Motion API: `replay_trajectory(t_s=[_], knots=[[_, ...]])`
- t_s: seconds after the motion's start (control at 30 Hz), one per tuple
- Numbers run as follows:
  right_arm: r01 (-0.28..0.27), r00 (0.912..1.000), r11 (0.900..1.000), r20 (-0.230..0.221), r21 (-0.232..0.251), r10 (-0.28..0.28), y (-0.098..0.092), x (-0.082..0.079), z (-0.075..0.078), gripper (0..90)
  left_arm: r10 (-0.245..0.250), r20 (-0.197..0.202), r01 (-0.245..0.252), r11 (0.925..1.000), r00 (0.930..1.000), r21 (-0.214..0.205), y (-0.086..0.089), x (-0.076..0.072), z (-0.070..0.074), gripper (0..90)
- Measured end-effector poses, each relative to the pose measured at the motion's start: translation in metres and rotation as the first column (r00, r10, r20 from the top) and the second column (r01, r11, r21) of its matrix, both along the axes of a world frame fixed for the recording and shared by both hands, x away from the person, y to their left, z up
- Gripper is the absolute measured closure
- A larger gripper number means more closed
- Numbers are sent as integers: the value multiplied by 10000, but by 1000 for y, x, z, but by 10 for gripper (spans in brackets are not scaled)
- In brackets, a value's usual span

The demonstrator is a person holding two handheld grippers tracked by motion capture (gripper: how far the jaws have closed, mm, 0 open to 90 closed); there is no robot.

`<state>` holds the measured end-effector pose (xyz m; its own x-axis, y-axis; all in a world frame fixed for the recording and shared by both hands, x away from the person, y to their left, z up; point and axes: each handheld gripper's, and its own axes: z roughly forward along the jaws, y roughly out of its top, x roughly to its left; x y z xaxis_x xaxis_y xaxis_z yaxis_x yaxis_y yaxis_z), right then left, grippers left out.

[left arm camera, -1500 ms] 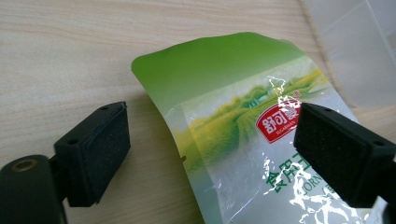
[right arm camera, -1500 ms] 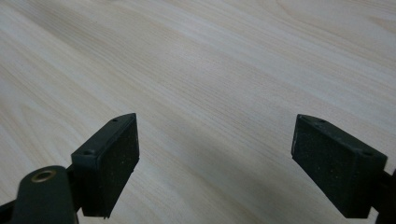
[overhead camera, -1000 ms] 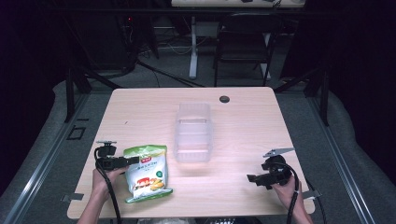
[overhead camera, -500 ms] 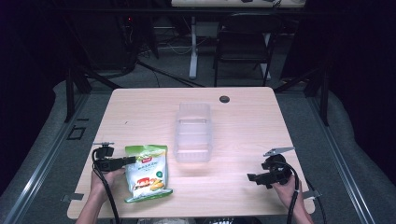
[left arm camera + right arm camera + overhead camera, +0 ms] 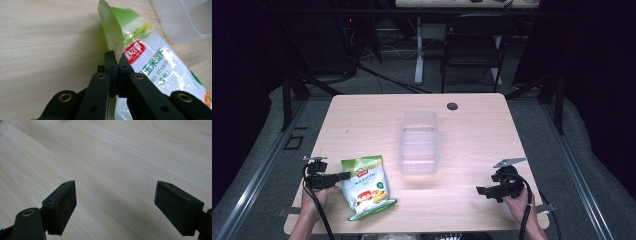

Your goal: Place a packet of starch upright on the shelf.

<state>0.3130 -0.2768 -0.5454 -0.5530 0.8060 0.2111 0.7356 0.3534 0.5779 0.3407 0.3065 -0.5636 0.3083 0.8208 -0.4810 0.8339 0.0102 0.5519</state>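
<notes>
Probably a lab (dim): lone table (image 5: 362,115), cables (image 5: 377,75), black surroundings

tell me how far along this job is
Done: the left gripper is shut on the edge of the corn starch bag. In hand: the bag, lying on the table, not lifted. Left: probably moving it into the clear container, which looks empty. The right gripper is open, holding nothing.

- Left gripper (image 5: 115,58): matte black, 2 jaws on linked arms with brass-ringed pivot holes and small screw holes.
- Right gripper (image 5: 115,207): 2 black slab-shaped pads with a grainy face.
- A grey three-cornered plate tops the right gripper; black cables trail from both.
</notes>
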Motion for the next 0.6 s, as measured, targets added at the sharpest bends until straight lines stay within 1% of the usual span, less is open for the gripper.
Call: replay_trajectory(t_s=[0.03, 0.07, 0.1, 0.13, 0.17, 0.2, 0.23, 0.33, 0.37, 0.4, 0.43, 0.53, 0.57, 0.6], knots=[[8, 10000, 10000, -2, 18, -8, 0, 0, 0, 172, 81, -15, -81, 10000, 10000, -37, 0, 1, 0, 867], [3, 10000, 10000, 21, 13, -3, 0, 0, 0, 172, 83, -28, -83, 10000, 10000, -17, 0, 3, 0, 821], [-53, 9999, 10000, 86, -3, 53, 2, 1, 1, 172, 59, -77, -61, 9996, 10000, -263, 1, 5, -1, 744], [-57, 9999, 10000, 103, 26, 57, 3, 1, 1, 172, 59, -77, -61, 9996, 10000, -263, 1, 5, -1, 695], [-91, 9999, 10000, 66, 13, 91, 3, 1, 1, 172, 20, -167, -25, 9995, 9999, -308, 1, 6, -1, 678], [-91, 9999, 10000, 66, 13, 91, 3, 1, 1, 172, -34, -143, 29, 9992, 9999, -392, 2, 6, -2, 678], [-129, 9999, 9999, -26, 26, 129, 3, 1, -1, 172, -44, -234, 32, 9986, 9997, -527, 1, 8, -4, 649], [-133, 9999, 9999, -56, -27, 133, 2, 1, 0, 172, -163, -255, 149, 9984, 9995, -542, 0, 8, -6, 657], [-107, 9999, 9999, 43, 6, 107, 3, 1, 1, 173, -311, -306, 294, 9980, 9990, -561, -2, 8, -6, 669], [-149, 9999, 9999, 45, -34, 149, 3, 1, 1, 172, -248, -203, 236, 9979, 9995, -605, -3, 7, -7, 690], [-174, 9998, 9998, 22, -55, 174, 4, 1, 1, 172, -293, -268, 274, 9973, 9992, -677, -2, 6, -7, 714], [-241, 9997, 9997, -71, -51, 240, 4, 1, 0, 172, -271, -287, 251, 9975, 9992, -661, -2, 5, -8, 789], [-222, 9997, 9997, -81, -51, 221, 3, 1, -1, 173, -381, -422, 349, 9967, 9984, -726, -3, 4, -10, 814], [-222, 9997, 9997, -81, -51, 221, 3, 1, -1, 173, -381, -422, 349, 9967, 9984, -726, -3, 4, -10, 828]])
